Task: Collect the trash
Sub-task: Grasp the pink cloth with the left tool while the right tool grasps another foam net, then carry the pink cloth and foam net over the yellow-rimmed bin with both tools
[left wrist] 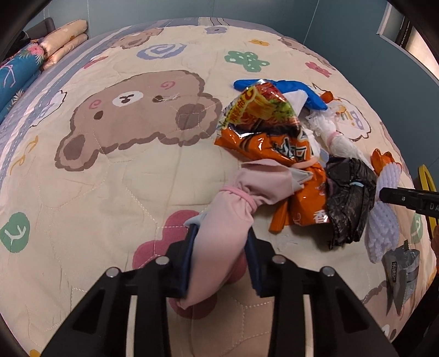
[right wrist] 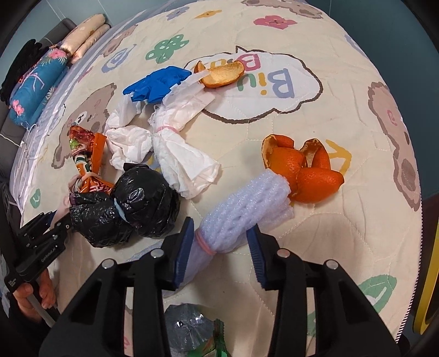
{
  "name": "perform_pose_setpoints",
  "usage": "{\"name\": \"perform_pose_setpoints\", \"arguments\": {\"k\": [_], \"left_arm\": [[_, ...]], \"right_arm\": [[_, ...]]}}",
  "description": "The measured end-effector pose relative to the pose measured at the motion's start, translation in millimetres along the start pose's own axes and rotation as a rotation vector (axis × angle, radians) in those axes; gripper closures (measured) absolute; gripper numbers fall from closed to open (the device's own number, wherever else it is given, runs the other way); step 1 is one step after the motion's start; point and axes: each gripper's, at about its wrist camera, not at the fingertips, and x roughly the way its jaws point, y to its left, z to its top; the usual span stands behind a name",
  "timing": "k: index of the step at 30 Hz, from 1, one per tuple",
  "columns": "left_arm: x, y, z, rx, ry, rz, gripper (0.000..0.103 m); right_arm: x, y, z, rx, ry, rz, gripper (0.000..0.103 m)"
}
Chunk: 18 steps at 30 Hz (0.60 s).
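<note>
Left wrist view: pink cloth bundle (left wrist: 236, 219) tied with a pink band, squeezed between the narrowed pads of the left gripper (left wrist: 222, 263).
Ahead-right of it: orange snack wrapper (left wrist: 274, 134), black plastic bag (left wrist: 348, 197).
Right wrist view: white foam net (right wrist: 241, 214) lies between the right gripper (right wrist: 219, 255) pads; left pad touches it, right pad stands apart.
Beyond: orange peel (right wrist: 304, 167), tissues (right wrist: 186, 162), blue glove (right wrist: 156, 85).
Underneath: bear-print quilt (right wrist: 343, 225).

Bed under bear-print quilt (left wrist: 131, 170), folded bedding (left wrist: 65, 38) at far edge, teal walls (left wrist: 343, 24), possibly a window.
</note>
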Motion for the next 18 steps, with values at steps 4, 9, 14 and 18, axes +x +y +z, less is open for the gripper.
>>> {"name": "perform_pose_setpoints", "arguments": {"k": [4,9,14,18], "left_arm": [[-4,0,-2,-0.005,-0.007,-0.024,0.083],[-8,5,-5,-0.041,-0.010,-0.093,0.083],[-14,8,-7,-0.067,-0.025,-0.118,0.083],[-18,9,-8,-0.073,-0.043,-0.132,0.083]], "right_arm": [[-5,-3,0,0.039,-0.004,0.048,0.086],[-12,-4,-1,0.041,-0.009,0.096,0.088],[-29,-2,-1,0.041,-0.046,0.130,0.090],[-48,-1,-1,0.032,-0.087,0.132,0.090]]}}
